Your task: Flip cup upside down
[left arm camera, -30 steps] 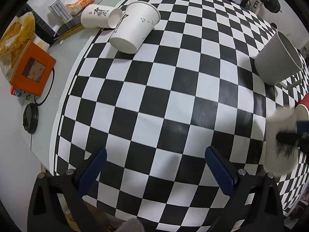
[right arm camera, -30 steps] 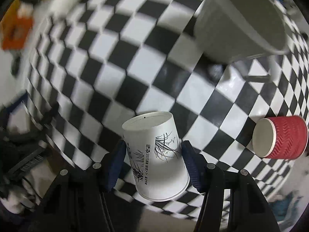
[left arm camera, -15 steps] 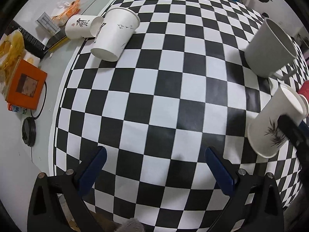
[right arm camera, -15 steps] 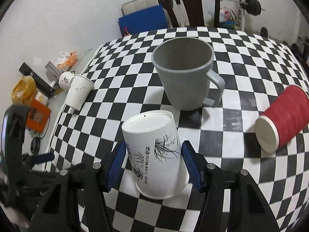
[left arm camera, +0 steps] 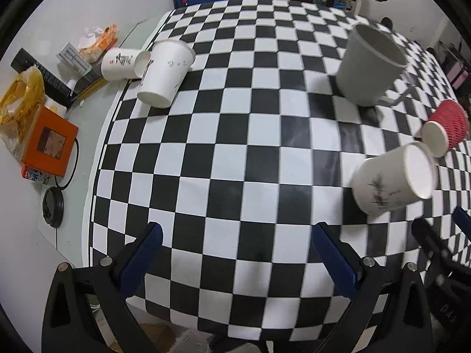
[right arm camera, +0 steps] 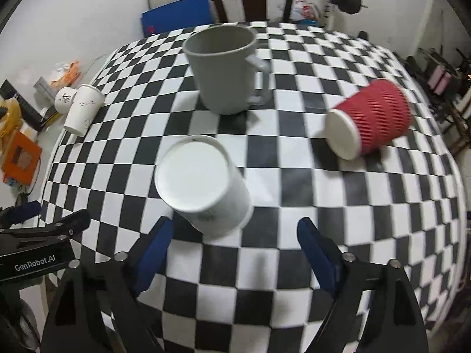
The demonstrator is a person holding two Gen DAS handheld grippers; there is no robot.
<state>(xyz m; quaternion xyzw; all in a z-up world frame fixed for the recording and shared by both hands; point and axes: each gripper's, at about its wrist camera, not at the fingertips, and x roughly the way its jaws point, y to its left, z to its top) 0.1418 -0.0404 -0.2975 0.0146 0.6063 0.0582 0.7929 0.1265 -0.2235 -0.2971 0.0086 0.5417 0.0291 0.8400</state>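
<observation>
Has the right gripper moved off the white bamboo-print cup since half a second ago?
Yes. The right gripper has opened and drawn back toward the table's near edge; the white cup now stands inverted ahead of it, before the grey mug.

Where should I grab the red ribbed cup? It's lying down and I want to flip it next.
Probably its ribbed side wall, mid-length, from above, one finger on each flank. The red cup lies on its side with its flat white end toward the open right gripper, and that end offers no hold.
</observation>
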